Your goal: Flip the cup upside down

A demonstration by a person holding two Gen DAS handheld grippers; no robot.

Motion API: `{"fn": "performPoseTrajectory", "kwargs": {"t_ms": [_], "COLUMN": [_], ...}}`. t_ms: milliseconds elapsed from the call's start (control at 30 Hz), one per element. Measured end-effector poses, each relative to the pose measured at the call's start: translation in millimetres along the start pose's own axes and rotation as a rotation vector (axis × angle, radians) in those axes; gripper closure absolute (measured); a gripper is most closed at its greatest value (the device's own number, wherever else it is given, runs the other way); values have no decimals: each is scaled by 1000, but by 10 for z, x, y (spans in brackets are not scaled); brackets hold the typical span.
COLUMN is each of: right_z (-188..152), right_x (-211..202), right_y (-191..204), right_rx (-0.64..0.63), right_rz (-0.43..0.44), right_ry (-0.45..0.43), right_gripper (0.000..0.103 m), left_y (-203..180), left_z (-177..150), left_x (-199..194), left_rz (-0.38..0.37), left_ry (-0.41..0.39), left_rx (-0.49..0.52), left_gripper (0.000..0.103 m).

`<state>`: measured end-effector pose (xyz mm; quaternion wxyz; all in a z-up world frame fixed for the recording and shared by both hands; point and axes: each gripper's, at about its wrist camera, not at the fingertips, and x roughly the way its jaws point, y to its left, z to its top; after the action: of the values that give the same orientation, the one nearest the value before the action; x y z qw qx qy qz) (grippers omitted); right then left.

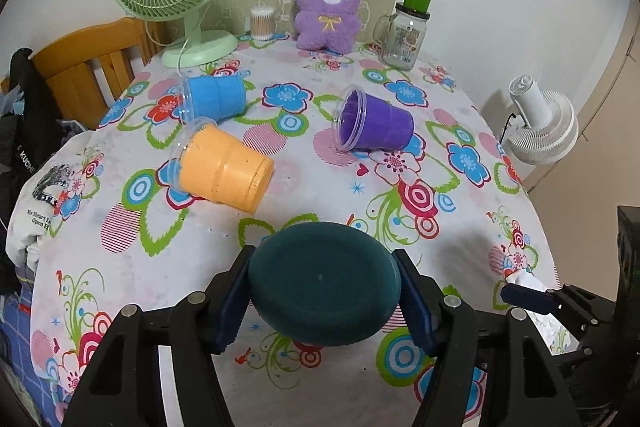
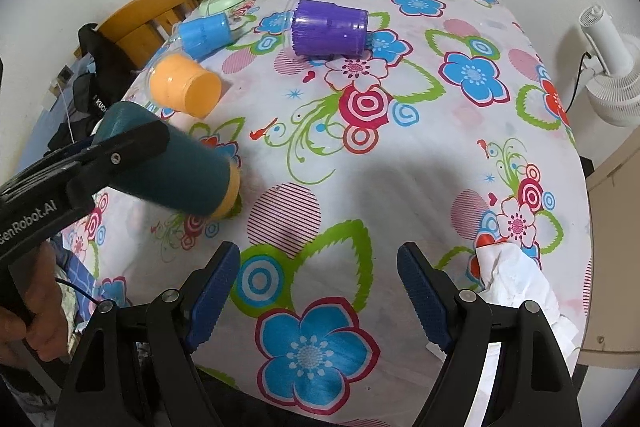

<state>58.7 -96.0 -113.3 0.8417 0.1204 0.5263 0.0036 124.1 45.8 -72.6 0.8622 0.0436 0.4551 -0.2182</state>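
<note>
My left tongs pinch the dark teal cup by its sides, holding it tilted above the flower-print counter, its flat base toward my left wrist camera and its rim (orange inside, seen from the right wrist) just above the cloth. My right tongs hang spread over the counter's near edge, gripping nothing. Three more cups lie on their sides farther back: an orange cup nearest, a blue cup behind it, a purple cup apart to the right.
</note>
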Motion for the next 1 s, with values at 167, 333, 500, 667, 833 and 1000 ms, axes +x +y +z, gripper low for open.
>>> {"fn": "performPoseTrajectory", "kwargs": {"t_ms": [167, 333, 500, 667, 833, 1000], "right_z": [1, 6, 9, 10, 5, -3], "right_x": [-8, -18, -23, -26, -26, -10], "right_y": [21, 64, 123, 178, 215, 235], "right_rx": [-2, -10, -22, -29, -33, -34], "right_rz": [-1, 0, 5, 8, 11, 11], "right_ry": [-2, -3, -5, -8, -9, -5], "right_gripper": [20, 20, 20, 20, 20, 20], "left_y": [13, 22, 29, 43, 65, 77], "left_z": [12, 22, 18, 3, -36, -67], "left_x": [-121, -255, -376, -498, -572, -514], "left_rz": [6, 4, 2, 7, 12, 16], "left_ry": [-34, -63, -85, -103, -109, -89], "left_rx": [-1, 1, 5, 8, 9, 9], "left_gripper": [35, 35, 35, 35, 35, 35]}}
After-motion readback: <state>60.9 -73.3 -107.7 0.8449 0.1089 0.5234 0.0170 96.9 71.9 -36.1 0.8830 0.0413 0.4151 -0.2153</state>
